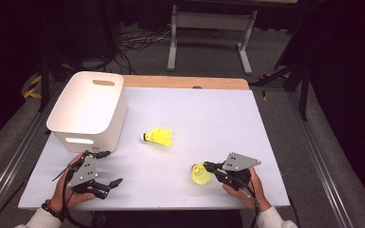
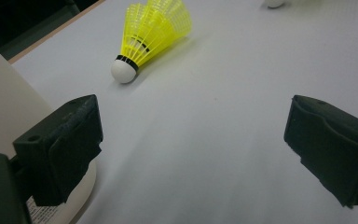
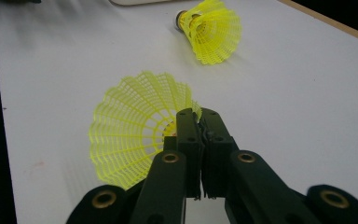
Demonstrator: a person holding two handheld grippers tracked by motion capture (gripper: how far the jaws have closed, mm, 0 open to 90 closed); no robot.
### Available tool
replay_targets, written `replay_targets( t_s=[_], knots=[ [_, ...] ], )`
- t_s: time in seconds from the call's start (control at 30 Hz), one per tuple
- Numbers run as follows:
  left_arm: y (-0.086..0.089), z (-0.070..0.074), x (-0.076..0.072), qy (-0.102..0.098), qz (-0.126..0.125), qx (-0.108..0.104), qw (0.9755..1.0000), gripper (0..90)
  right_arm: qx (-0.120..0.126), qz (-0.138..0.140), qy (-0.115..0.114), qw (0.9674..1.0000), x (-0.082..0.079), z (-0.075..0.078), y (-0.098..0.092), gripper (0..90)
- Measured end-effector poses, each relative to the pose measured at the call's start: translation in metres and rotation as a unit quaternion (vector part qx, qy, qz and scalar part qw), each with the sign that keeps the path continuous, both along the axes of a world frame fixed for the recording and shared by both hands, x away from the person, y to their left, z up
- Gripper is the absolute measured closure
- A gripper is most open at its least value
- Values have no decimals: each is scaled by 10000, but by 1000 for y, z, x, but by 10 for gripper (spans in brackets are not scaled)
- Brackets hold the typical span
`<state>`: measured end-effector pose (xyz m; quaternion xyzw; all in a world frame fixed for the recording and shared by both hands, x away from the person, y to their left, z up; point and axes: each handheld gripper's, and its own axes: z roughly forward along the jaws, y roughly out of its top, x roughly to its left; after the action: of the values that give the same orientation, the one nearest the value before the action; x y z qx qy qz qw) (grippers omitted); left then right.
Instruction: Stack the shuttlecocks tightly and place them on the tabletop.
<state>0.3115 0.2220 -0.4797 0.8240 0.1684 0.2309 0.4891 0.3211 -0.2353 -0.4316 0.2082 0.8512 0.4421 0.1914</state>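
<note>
1. My right gripper (image 3: pixel 199 116): jaws pinched on the rim of a yellow plastic mesh shuttlecock (image 3: pixel 135 126), near the table's front edge.
2. My left gripper (image 2: pixel 191 149): jaws spread, nothing between them.
3. Second yellow shuttlecock (image 1: pixel 159 137): lying mid-table beside the white plastic bin (image 1: pixel 88 111).

White bin (image 1: pixel 88 110) at table's left rear, second yellow shuttlecock (image 1: pixel 158 137) lying mid-table

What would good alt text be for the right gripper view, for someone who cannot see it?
Two black jaws of the right gripper stand closed on the rim of a yellow mesh shuttlecock, pinching its skirt just above a white table. A second yellow shuttlecock lies on its side farther back.
</note>
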Motion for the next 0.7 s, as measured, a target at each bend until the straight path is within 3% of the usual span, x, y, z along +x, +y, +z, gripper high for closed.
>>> replay_targets(
  t_s=[0.4, 0.7],
  knots=[
    [0, 0, 0, 11, -32, 49, 10000, 52, -184, -332, -80, 9992, 5, -1, -13, 760],
    [-1, 0, 0, 12, -41, 48, 10000, 53, -402, -739, -163, 9963, 14, -5, -26, 664]
  ],
)
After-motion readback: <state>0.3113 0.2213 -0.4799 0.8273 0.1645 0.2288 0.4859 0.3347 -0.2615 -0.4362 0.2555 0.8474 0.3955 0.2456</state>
